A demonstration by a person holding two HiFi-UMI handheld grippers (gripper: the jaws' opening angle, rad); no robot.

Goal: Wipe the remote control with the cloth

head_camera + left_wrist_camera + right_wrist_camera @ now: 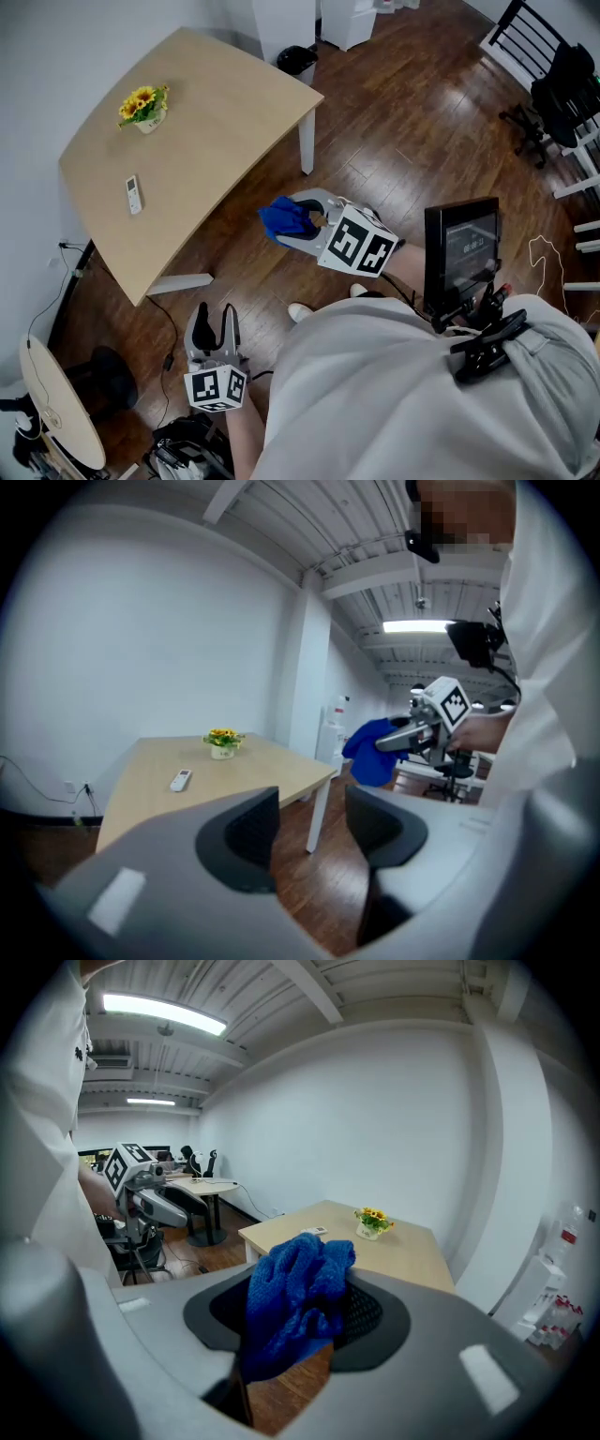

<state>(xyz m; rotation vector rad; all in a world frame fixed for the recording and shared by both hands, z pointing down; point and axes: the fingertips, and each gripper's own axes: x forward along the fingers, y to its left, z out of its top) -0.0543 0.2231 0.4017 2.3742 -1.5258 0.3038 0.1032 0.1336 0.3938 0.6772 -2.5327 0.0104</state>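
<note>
The left tongs [214,326] sit low at the left, jaws apart by a moderate gap with nothing between them, aimed across the dark wooden floor [394,122] toward the tabletop [225,112]. The person's bare forearm comes up behind them from the bottom edge. On the left part of that pale wood tabletop, close to the wall-side edge, lies the remote control [133,194]: small, slim and white, flat on the surface, its buttons too small to make out. A pot of yellow flowers [143,108] stands farther along the same side, apart from it. To the right of the remote, open wood runs out to the curved front edge and a rounded corner over a white leg [306,142]. A strip of floor separates that edge from the person. Over this strip, just off the tabletop's edge and well apart from the remote, the right tongs [302,223] are clamped on the cloth [284,219], a bright blue, nubby fabric bunched between the jaws and drooping out of them. The right tongs point leftward at the tabletop, held higher and farther forward than the left pair.
</note>
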